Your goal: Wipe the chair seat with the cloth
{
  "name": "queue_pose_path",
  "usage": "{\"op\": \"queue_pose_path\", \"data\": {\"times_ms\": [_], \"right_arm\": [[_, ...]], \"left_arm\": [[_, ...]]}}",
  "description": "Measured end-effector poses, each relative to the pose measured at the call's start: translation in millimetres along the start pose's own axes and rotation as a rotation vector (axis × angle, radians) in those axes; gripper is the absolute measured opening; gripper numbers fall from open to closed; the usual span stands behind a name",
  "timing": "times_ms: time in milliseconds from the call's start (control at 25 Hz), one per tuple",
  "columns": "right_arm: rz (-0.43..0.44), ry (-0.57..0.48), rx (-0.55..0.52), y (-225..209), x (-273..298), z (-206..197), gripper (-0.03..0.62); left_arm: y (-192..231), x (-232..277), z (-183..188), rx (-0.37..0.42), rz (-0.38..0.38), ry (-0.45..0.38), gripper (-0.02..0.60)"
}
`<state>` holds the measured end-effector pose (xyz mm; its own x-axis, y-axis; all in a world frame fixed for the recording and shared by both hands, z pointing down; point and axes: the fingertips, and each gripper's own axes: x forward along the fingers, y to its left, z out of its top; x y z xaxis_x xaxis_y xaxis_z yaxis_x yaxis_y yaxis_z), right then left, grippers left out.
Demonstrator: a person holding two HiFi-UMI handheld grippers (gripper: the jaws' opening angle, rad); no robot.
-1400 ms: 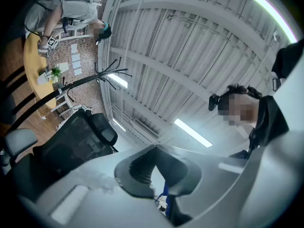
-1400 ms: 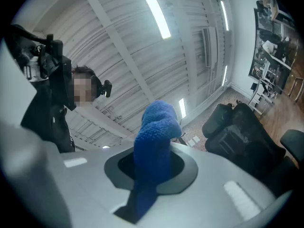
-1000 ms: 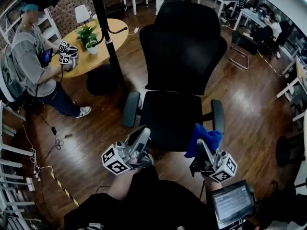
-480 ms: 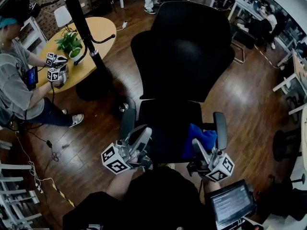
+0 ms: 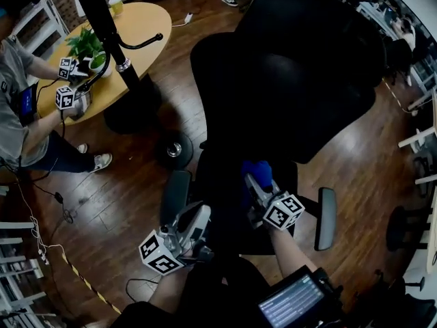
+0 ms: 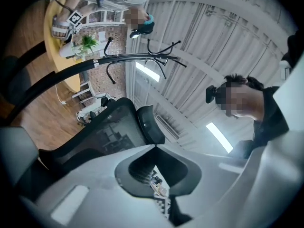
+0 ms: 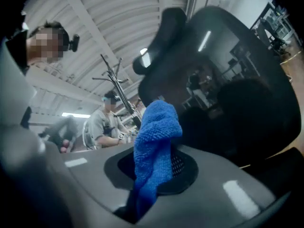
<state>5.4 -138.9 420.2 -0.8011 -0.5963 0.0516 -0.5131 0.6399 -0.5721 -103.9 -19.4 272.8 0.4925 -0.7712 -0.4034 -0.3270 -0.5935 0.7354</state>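
A black office chair stands in front of me, its seat (image 5: 222, 183) under a tall backrest (image 5: 287, 94). My right gripper (image 5: 251, 181) is over the middle of the seat, shut on a bunched blue cloth (image 5: 258, 171). In the right gripper view the cloth (image 7: 156, 151) hangs clamped between the jaws, and the backrest (image 7: 228, 89) rises behind it. My left gripper (image 5: 200, 216) hovers at the seat's near left corner, beside the left armrest (image 5: 176, 191). Its jaws meet with nothing between them in the left gripper view (image 6: 154, 146).
The right armrest (image 5: 326, 217) juts out beside the seat. A black coat stand pole (image 5: 102, 19) and its round base (image 5: 171, 149) stand to the chair's left. A person (image 5: 20, 115) sits at a round wooden table (image 5: 130, 39) with a plant. A tablet (image 5: 293, 303) is at my waist.
My right gripper has carried the blue cloth from the seat's near right corner leftward and forward, over the middle of the seat. The left gripper has stayed near the seat's front left.
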Motion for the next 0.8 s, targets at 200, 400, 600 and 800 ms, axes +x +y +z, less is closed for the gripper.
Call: {"op": "queue_pose_path", "data": {"times_ms": [200, 400, 600, 800], "right_arm": [[-0.125, 0.266, -0.023, -106.5, 102.3, -129.2, 0.049], [-0.136, 0.410, -0.118, -130.4, 161.5, -200.2, 0.049], [-0.201, 0.530, -0.231, -135.1, 177.6, -222.2, 0.048], [-0.261, 0.568, -0.228, -151.7, 165.0, -217.5, 0.048]], "left_arm": [[50.2, -21.4, -10.2, 0.036, 0.049, -0.008, -0.008], [81.6, -44.6, -18.8, 0.036, 0.088, -0.020, -0.008], [88.4, -50.3, -24.6, 0.021, 0.097, -0.020, -0.008], [87.3, -44.4, -28.5, 0.022, 0.088, 0.003, -0.008]]}}
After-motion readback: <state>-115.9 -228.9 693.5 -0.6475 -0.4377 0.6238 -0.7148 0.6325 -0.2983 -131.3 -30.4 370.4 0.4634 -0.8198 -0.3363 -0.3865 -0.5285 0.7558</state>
